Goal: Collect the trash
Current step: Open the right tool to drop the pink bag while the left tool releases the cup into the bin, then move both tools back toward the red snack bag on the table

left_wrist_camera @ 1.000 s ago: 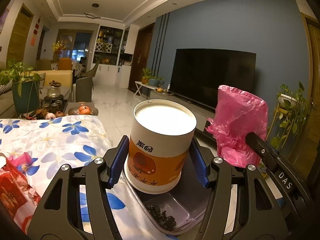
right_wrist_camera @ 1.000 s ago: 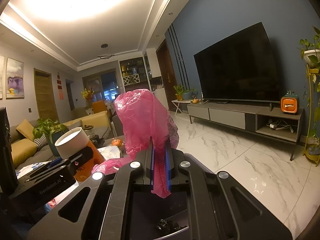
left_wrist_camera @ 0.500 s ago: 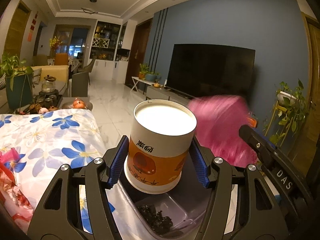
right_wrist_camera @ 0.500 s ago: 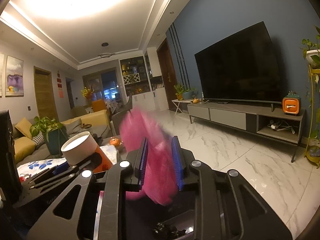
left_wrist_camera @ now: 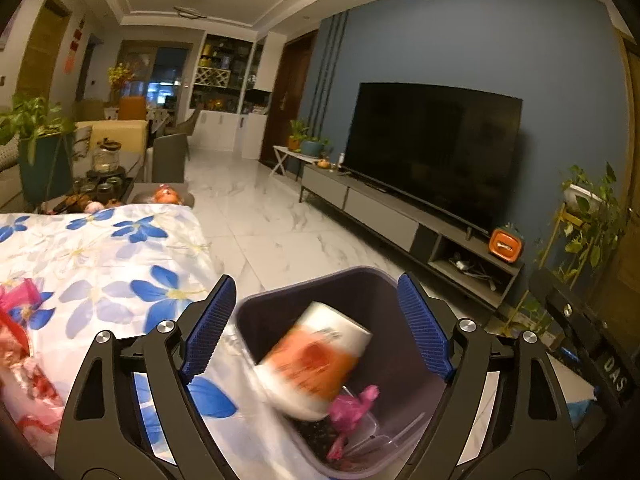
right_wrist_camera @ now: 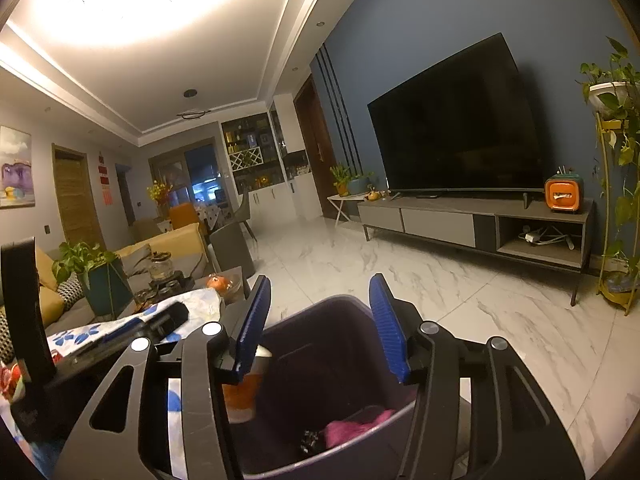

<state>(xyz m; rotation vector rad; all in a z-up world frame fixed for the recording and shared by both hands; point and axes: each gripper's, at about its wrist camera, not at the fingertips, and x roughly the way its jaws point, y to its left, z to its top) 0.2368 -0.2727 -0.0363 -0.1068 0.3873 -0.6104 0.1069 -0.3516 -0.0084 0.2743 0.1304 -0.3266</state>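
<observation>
Hovering over the bin (left_wrist_camera: pixel 360 292) beside floral tablecloth (left_wrist_camera: pixel 100 264): both claws (left_wrist_camera: pixel 316 328) (right_wrist_camera: pixel 320 324) spread, empty.

Your left tool (left_wrist_camera: pixel 316 328) has black arms and ribbed blue pads (left_wrist_camera: pixel 208 328); your right tool (right_wrist_camera: pixel 320 324) wears the same black and blue. Between them you see a dark purple-grey bin (left_wrist_camera: pixel 360 288) and, in it, a blurred cup (left_wrist_camera: pixel 316 364) with an orange band and white ends, beside crumpled pink plastic (left_wrist_camera: pixel 352 404). The table (left_wrist_camera: pixel 100 264) carries a white cloth printed with blue flowers with yellow centres. The floor (left_wrist_camera: pixel 280 240) is white marble with grey veins, the wall (left_wrist_camera: pixel 460 40) is dusty blue, the television (left_wrist_camera: pixel 432 148) is black, and a small orange box (left_wrist_camera: pixel 505 243) sits on the grey stand.
</observation>
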